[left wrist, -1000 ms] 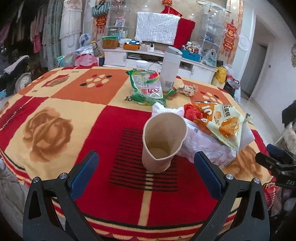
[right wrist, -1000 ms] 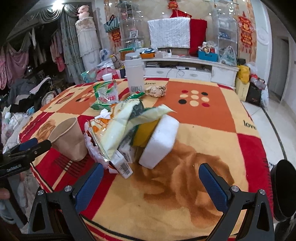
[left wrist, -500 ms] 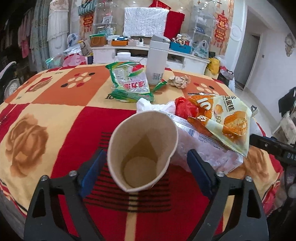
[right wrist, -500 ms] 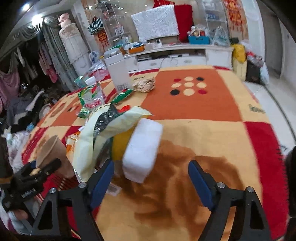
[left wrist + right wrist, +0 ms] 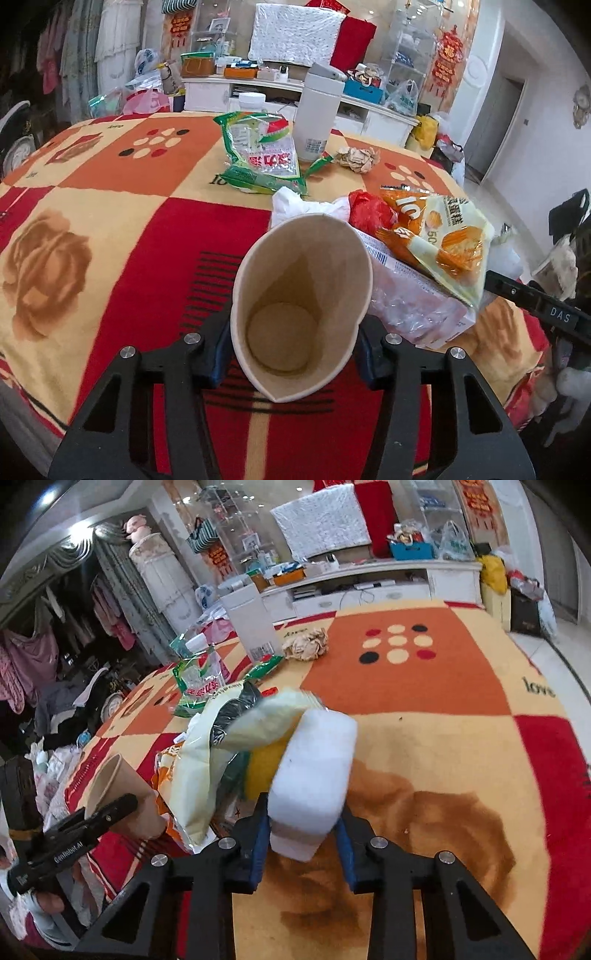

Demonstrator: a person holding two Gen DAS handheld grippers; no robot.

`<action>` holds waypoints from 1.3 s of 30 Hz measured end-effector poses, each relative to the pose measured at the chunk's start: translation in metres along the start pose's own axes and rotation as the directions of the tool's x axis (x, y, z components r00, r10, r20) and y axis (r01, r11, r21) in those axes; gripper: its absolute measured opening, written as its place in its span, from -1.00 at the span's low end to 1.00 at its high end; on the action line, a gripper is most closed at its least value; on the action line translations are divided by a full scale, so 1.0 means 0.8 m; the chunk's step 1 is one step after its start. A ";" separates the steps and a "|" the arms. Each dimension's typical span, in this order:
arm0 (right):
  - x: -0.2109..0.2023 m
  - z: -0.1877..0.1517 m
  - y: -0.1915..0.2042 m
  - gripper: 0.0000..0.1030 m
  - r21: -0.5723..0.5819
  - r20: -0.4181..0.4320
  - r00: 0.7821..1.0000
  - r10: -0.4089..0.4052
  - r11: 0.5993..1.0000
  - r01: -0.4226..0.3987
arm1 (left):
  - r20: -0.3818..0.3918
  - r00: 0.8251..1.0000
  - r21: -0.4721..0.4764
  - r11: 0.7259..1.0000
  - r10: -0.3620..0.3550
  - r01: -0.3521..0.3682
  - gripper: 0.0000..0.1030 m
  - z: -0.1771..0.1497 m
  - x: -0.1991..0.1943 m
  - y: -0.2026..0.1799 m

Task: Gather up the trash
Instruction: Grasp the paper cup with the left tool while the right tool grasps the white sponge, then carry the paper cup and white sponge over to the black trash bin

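Observation:
My left gripper [image 5: 293, 350] is shut on a brown paper cup [image 5: 301, 306], squeezing it so its rim is pinched; the cup is empty inside. The cup also shows in the right wrist view [image 5: 122, 797] with the left gripper's fingers [image 5: 107, 818] around it. My right gripper [image 5: 303, 834] is shut on a white foam block [image 5: 314, 771] that lies against a yellow sponge-like piece [image 5: 264, 771]. Between them lies a heap of snack wrappers [image 5: 439, 240] and clear plastic [image 5: 410, 306].
A green snack bag [image 5: 262, 155], a white bottle [image 5: 316, 118] and a crumpled paper ball [image 5: 356, 158] lie farther back on the red and orange tablecloth [image 5: 110, 206]. A white cabinet [image 5: 280, 96] stands behind the table. The table's edge is near me.
Both grippers moved forward and closed: the left one onto the paper cup, the right one onto the white foam block. The cup's rim is now squeezed.

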State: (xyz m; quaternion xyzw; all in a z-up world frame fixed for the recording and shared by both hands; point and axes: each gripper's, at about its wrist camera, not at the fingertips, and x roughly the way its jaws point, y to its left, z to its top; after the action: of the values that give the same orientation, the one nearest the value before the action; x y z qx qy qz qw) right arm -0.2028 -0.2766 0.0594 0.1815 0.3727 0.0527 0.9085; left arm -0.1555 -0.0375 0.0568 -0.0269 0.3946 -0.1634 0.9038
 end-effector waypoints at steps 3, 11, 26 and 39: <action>-0.011 -0.001 -0.001 -0.41 -0.015 0.011 1.000 -0.014 1.000 0.014 | 0.013 1.000 -0.002 1.000 0.005 -0.005 -0.01 0.002 -0.014 0.003; -0.040 -0.001 -0.010 -0.41 -0.054 0.041 0.996 -0.082 0.995 0.084 | 0.054 0.999 -0.008 1.000 -0.001 0.001 -0.01 0.014 -0.053 0.003; -0.084 -0.011 -0.057 -0.41 -0.002 0.079 0.986 -0.145 0.989 0.145 | 0.079 0.990 0.111 0.988 -0.115 0.106 -0.01 0.028 -0.081 -0.092; -0.113 -0.019 -0.113 -0.41 0.075 0.092 0.974 -0.208 0.977 0.201 | 0.009 0.972 0.212 0.950 -0.236 0.229 -0.01 0.026 -0.059 -0.196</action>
State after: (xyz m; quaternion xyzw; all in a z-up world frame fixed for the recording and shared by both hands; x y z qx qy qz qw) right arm -0.2817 -0.3767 0.0758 0.1743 0.3452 -0.0624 0.9201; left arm -0.2131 -0.1729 0.1324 0.0195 0.3535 -0.3089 0.8827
